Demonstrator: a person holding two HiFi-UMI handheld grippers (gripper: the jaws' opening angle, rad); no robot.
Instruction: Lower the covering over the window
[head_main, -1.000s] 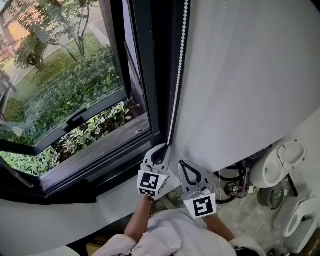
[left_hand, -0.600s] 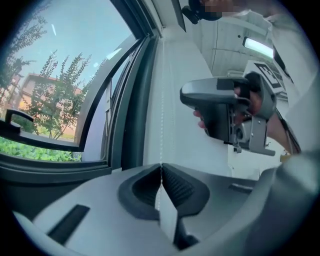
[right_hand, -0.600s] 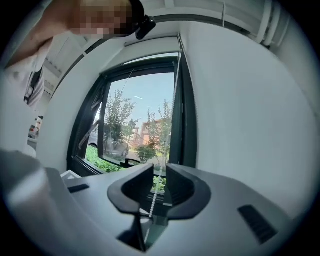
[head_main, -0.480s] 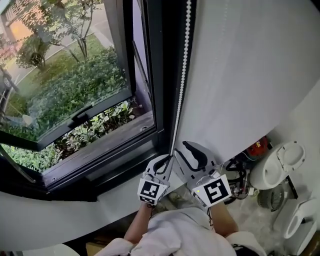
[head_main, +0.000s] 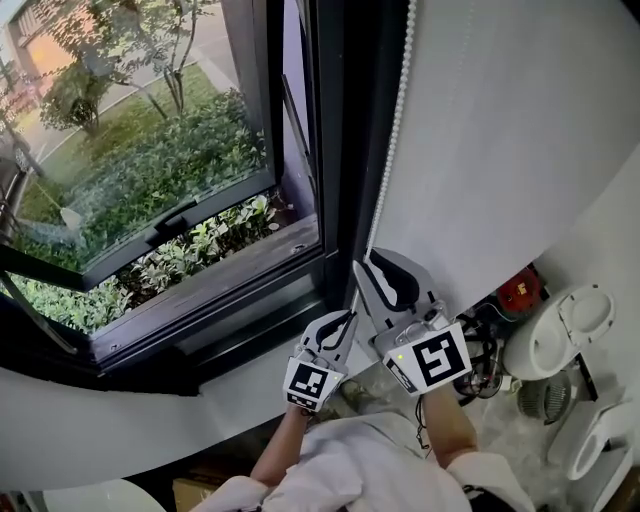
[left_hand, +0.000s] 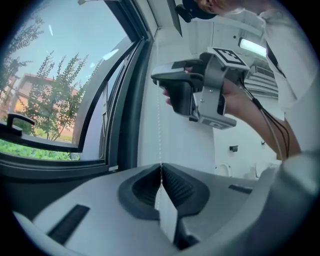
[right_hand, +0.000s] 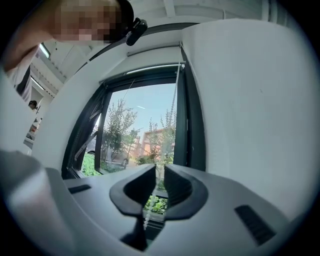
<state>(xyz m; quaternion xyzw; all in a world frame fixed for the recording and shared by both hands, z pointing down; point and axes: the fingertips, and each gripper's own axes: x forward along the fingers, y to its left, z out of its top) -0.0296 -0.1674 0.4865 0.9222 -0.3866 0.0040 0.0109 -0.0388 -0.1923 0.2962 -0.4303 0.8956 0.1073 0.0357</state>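
Note:
A white bead chain (head_main: 385, 170) hangs down the dark window frame (head_main: 345, 150), next to the white wall (head_main: 500, 150). My left gripper (head_main: 347, 318) is shut on the chain low down; in the left gripper view the beads (left_hand: 159, 125) run straight into its closed jaws (left_hand: 161, 167). My right gripper (head_main: 364, 260) is just above the left one. Its jaws (right_hand: 160, 172) have just been closing but still stand apart. The chain (right_hand: 172, 110) hangs in the gap between them, and the pads do not press on it. Along the top of the window runs a pale strip (right_hand: 142, 65).
The window sash (head_main: 185, 215) is tilted open outward over green bushes. A white ledge (head_main: 150, 420) runs below the sill. Low on the right are white round fixtures (head_main: 560, 330), a red object (head_main: 515, 290) and cables on the floor.
My right gripper has risen from beside the left one to above it on the chain, and its jaws have come apart. The left gripper has shifted slightly right, still clamped on the chain.

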